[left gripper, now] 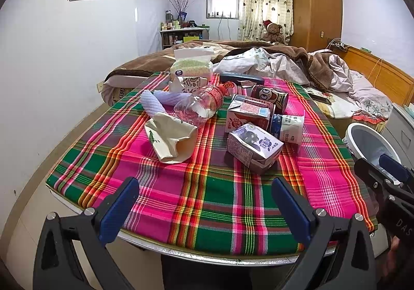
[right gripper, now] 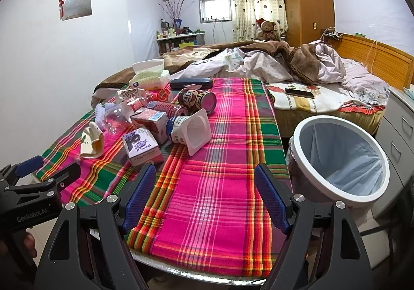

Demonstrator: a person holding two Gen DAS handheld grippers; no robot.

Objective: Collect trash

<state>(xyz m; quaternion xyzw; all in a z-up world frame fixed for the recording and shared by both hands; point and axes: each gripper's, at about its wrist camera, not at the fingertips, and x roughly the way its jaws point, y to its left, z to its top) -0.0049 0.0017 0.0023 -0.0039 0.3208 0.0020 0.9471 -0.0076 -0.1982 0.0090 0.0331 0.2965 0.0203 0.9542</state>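
1. Plaid cloth [left gripper: 207, 199], pink/green/red, covers the table; the trash sits clustered on its far left half.
2. Trash: crushed paper cup [left gripper: 170, 138], clear plastic bottle [left gripper: 199, 106] with red label, purple-print carton [left gripper: 254, 146], red carton [left gripper: 247, 114], white yogurt cup [right gripper: 191, 130] on its side, cartoon-face can [right gripper: 198, 99].
3. White-rimmed bin [right gripper: 341, 158] with pale liner stands just beside the table's right edge.
4. Left gripper [left gripper: 205, 202]: jaws spread, nothing between them, above the near edge.
5. Right gripper [right gripper: 205, 194]: jaws spread, nothing held.
6. Readable text: "GenRobot.AI" on the left gripper body; carton print not legible.
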